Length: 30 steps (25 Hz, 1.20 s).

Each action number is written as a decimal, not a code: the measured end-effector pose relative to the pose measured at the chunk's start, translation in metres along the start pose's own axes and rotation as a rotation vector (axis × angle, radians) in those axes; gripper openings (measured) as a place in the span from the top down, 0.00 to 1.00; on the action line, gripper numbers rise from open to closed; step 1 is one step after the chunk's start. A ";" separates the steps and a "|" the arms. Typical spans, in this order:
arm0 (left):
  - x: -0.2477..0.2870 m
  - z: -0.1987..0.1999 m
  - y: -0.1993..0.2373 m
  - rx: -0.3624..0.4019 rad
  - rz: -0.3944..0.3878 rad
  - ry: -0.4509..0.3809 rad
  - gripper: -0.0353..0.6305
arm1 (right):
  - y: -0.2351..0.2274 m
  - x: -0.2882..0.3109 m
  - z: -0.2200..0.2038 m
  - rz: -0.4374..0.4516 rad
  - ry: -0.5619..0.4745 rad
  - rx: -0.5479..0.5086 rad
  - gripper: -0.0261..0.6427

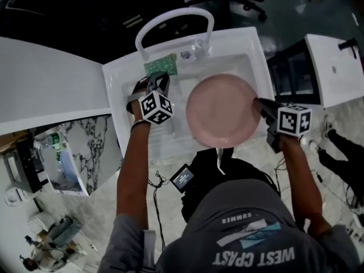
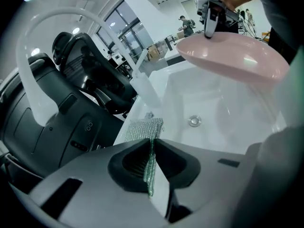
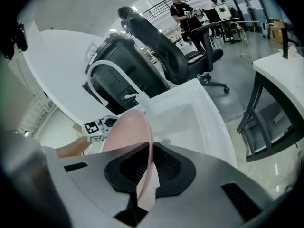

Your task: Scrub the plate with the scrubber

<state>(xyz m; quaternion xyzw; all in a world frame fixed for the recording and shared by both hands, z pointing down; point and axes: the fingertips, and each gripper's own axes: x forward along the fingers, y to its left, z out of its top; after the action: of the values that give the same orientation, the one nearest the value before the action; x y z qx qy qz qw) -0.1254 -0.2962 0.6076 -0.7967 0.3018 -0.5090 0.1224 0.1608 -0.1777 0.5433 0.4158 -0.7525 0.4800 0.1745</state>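
Your left claw [image 2: 151,145] is pinching the green scrubber [image 2: 141,130] near the back left corner of the sink [image 1: 115,90]. Your right claw [image 3: 149,152] is clamped on the right rim of the pink plate [image 1: 222,111], holding it above the basin, apart from the scrubber.

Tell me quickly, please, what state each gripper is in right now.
Left gripper: closed, holding the green scrubber.
Right gripper: closed, holding the pink plate by its rim.
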 end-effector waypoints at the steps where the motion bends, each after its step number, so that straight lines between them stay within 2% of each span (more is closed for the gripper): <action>1: 0.005 -0.003 0.001 0.008 0.000 0.005 0.89 | 0.000 0.001 0.000 -0.001 0.002 0.001 0.89; 8: 0.034 -0.023 0.008 0.035 -0.012 0.032 0.89 | 0.004 0.012 -0.008 -0.007 0.023 0.011 0.89; 17: 0.042 -0.033 0.017 0.057 -0.010 0.035 0.87 | 0.009 0.018 -0.019 -0.013 0.045 0.010 0.89; 21: 0.041 -0.033 0.017 0.036 -0.037 0.026 0.83 | 0.012 0.019 -0.022 -0.012 0.065 0.003 0.89; 24: 0.031 -0.031 0.021 0.001 -0.037 0.002 0.73 | 0.014 0.024 -0.022 -0.010 0.080 -0.013 0.89; 30: -0.021 -0.038 0.030 -0.100 0.030 -0.051 0.72 | 0.037 0.048 -0.017 0.040 0.135 -0.056 0.89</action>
<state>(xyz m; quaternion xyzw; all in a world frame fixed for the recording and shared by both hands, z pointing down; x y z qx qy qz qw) -0.1762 -0.3032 0.5940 -0.8099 0.3355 -0.4711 0.0975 0.1007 -0.1782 0.5621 0.3622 -0.7604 0.4890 0.2268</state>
